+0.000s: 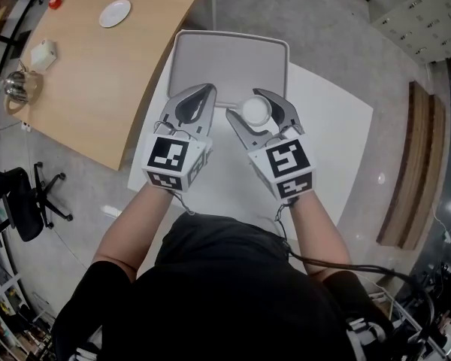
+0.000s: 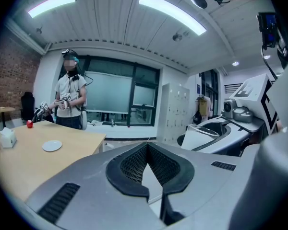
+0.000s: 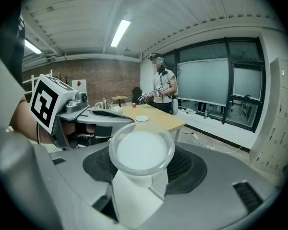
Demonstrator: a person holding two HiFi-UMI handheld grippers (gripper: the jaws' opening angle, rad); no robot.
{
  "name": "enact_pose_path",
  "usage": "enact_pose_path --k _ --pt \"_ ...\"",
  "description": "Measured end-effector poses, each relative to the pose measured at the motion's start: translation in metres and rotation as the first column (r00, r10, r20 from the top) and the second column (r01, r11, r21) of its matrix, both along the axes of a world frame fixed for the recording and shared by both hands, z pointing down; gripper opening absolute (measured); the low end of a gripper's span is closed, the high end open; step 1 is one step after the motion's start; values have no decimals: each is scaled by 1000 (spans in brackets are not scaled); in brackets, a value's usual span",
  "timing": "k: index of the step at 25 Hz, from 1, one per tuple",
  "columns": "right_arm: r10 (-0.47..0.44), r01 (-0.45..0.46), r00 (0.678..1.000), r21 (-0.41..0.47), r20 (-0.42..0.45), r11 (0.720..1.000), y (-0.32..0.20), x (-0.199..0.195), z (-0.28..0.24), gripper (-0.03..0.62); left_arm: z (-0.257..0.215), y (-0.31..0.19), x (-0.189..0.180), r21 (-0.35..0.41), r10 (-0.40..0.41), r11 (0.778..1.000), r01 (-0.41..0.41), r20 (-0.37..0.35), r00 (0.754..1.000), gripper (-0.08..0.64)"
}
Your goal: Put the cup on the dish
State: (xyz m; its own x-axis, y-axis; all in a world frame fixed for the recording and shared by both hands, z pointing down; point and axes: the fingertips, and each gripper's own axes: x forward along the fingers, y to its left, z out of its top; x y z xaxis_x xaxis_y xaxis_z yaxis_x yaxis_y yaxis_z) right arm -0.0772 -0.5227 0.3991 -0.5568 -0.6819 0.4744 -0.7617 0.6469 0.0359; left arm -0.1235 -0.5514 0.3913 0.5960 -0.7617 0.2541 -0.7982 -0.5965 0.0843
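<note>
Right gripper (image 1: 257, 105): jaws clamped on the cup (image 1: 255, 110), which is white, upright, mouth up, and sits at the near edge of the tray (image 1: 210, 51).
Left gripper (image 1: 207, 91): jaw tips together, nothing between them, just beside the right.
Tray: grey, on the white table (image 1: 331, 126).
Dish (image 1: 115, 13): white, bare, on the wooden table (image 1: 83, 81), well apart from the cup.

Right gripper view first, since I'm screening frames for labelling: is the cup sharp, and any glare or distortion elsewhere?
Right gripper view: the cup is sharp and evenly lit, with fisheye bending and dark corners. Left gripper view: ceiling lights blow out white. Head view: soft light, no hard shadows on the tray.
</note>
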Motion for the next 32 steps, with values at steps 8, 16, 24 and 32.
enact_pose_path --k 8,16,24,32 --pt "28 -28 1000 -36 -10 999 -54 -5 41 262 36 -53 -6 -5 -25 1000 25 13 1000 8" --pt "75 -76 997 -68 -18 995 -96 4 85 262 78 -86 6 -47 -29 998 29 -2 1000 8" --pt "115 -117 993 -87 -30 989 -131 6 126 262 119 -118 10 -67 -43 997 46 42 998 8" --pt "125 -130 991 -100 -54 986 -158 3 171 262 159 -142 13 -89 -55 994 61 66 996 8"
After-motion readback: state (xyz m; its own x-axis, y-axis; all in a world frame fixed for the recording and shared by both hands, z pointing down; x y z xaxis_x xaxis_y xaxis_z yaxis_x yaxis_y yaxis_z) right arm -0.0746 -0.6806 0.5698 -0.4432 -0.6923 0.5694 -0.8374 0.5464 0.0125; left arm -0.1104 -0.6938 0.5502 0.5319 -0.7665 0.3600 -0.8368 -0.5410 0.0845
